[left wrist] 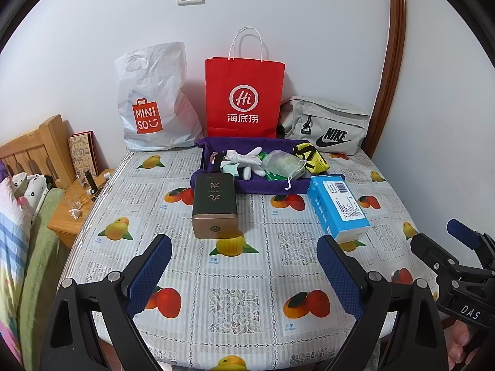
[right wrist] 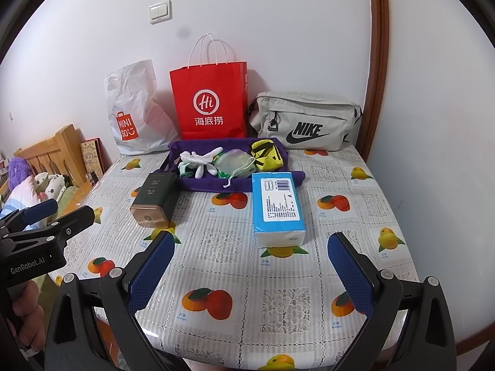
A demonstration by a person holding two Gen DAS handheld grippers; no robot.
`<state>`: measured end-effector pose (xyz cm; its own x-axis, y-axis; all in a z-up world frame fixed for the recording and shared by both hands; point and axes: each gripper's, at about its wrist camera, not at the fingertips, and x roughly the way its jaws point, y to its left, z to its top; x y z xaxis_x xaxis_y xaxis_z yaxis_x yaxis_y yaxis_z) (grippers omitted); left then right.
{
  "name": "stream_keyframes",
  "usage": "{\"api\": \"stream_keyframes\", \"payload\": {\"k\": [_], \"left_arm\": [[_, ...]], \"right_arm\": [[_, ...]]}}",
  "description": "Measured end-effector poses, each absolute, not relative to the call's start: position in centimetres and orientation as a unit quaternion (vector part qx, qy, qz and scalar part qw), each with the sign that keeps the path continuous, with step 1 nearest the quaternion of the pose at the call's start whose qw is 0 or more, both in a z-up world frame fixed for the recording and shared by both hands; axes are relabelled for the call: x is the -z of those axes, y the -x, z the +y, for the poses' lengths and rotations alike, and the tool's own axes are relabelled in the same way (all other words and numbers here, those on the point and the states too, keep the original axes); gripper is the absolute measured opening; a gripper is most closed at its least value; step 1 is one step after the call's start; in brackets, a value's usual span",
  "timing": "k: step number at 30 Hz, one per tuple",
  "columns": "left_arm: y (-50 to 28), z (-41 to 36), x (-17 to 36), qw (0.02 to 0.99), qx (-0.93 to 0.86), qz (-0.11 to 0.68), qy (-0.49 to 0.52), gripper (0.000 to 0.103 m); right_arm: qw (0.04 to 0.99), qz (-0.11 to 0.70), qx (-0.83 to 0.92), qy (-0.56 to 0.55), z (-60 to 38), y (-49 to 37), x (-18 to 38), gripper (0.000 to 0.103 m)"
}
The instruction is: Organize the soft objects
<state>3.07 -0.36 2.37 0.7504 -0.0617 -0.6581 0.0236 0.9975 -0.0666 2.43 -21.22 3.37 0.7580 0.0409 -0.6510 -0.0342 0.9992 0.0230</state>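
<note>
A purple fabric tray point(left wrist: 263, 187) point(right wrist: 216, 184) sits at the table's far middle. It holds a white soft toy point(left wrist: 247, 159) point(right wrist: 201, 157), a translucent drawstring pouch point(left wrist: 283, 165) point(right wrist: 235, 162) and a yellow-black mesh bag point(left wrist: 311, 157) point(right wrist: 266, 154). A blue tissue pack point(left wrist: 337, 208) point(right wrist: 278, 208) lies in front of the tray. My left gripper point(left wrist: 244, 247) is open and empty above the near table. My right gripper point(right wrist: 250, 247) is open and empty, just short of the tissue pack; it also shows in the left wrist view point(left wrist: 433, 235).
A dark green tin point(left wrist: 214, 205) point(right wrist: 154, 199) lies left of the tissue pack. A white Miniso bag point(left wrist: 151, 102), a red paper bag point(left wrist: 244, 95) and a grey Nike bag point(left wrist: 328, 125) stand against the wall. A nightstand point(left wrist: 71, 216) and bed are to the left.
</note>
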Motion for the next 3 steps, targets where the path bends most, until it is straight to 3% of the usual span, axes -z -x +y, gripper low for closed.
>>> {"api": "stream_keyframes", "payload": {"k": [3], "left_arm": [[-3.0,-0.3,-2.57,0.936,0.02,0.35,0.025,0.095]], "right_arm": [[0.938,0.347,-0.02,-0.005,-21.22,-2.42,-3.4,0.098]]}}
